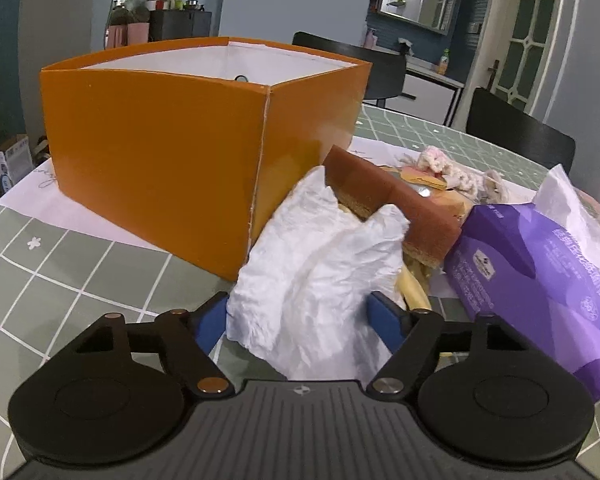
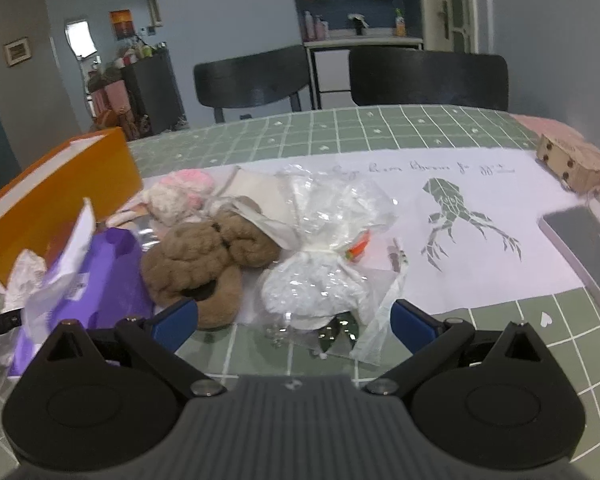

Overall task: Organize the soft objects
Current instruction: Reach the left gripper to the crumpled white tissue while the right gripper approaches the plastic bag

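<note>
Straddling the crumpled white tissue (image 1: 312, 280), the left gripper (image 1: 300, 312) has its blue fingers (image 1: 386, 316) on either flank of the wad; we cannot tell whether the pads press it, so we record the jaws as parted about it, with no firm grip confirmed. We judge this the first of the soft items to be gathered, since it lies nearest the claw. At 11 o'clock from the tissue stands the open orange box (image 1: 160, 140), its near corner just beside the wad; its closeness suggests it is the intended receptacle. At 1 o'clock a brown sponge block (image 1: 404, 208) leans over the tissue's far edge, and at 3 o'clock the purple wipes pack (image 1: 540, 280) lies flat, close by. In the right wrist view, the right gripper (image 2: 294, 320) is wide apart and holds nothing; between and just beyond its fingers lies a clear plastic bag of white stuffing (image 2: 324, 280). At 10 o'clock from that bag sits the brown plush toy (image 2: 204, 256), touching it, with a pink-and-white knitted item (image 2: 180, 196) behind. All rest on the green checked tablecloth (image 2: 380, 128), heaped together, presumably for sorting.
</note>
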Available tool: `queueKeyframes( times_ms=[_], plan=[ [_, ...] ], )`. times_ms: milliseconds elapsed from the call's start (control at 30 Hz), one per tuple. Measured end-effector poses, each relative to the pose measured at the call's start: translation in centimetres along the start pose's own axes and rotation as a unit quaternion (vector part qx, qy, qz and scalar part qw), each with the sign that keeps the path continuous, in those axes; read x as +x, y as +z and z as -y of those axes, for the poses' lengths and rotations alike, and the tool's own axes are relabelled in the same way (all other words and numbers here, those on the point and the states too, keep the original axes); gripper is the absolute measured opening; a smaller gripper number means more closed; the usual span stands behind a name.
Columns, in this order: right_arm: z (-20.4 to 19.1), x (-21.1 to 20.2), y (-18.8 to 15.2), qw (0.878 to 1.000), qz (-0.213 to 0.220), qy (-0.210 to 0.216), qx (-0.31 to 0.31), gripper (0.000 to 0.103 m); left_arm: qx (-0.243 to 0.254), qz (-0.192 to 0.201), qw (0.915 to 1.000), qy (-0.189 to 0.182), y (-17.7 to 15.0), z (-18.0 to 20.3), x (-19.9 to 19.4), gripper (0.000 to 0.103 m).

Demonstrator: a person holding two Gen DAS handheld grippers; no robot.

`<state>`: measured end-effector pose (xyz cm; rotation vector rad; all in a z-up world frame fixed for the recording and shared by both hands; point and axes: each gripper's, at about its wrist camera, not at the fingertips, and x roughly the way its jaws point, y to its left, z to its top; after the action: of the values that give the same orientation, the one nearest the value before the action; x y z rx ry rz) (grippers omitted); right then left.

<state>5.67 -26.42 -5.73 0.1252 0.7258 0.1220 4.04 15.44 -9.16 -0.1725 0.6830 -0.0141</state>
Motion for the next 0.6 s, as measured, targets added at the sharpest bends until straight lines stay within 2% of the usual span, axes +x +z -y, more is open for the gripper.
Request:
queueKeyframes(
  times_ms=[167,300,433,533,567,600],
  plan=[
    [0.4,1.6,0.1,1.0,-0.001,-0.021,0.004,0.099,0.019,-0.002,0.9998,-0.001,-0.3,0.6,-0.2,0.078],
    [0.6,2.5,0.7,1.0,0.009,-0.027,0.002,0.088,0.019,0.002,0.9998,-0.003,-0.5,0.6,-0.4,0.077],
    [0.4,3.8,1.1,0.999,0.013,-0.037,-0.012,0.085,0.026,0.001,0.9997,-0.001,-0.4,0.8,-0.4,0.077],
    [0.1,4.8,1.3,0.999,0.013,-0.041,-0.027,0.076,0.026,0.001,0.9996,-0.003,-0.3,0.8,-0.4,0.077],
    [0.1,5.0,1.3,0.999,0.009,-0.039,-0.029,0.068,0.027,0.001,0.9996,-0.003,-0.3,0.8,-0.4,0.077],
    [0.2,5.1,1.4,0.999,0.004,-0.035,-0.028,0.065,0.028,0.001,0.9996,-0.004,-0.3,0.7,-0.4,0.077]
  ],
)
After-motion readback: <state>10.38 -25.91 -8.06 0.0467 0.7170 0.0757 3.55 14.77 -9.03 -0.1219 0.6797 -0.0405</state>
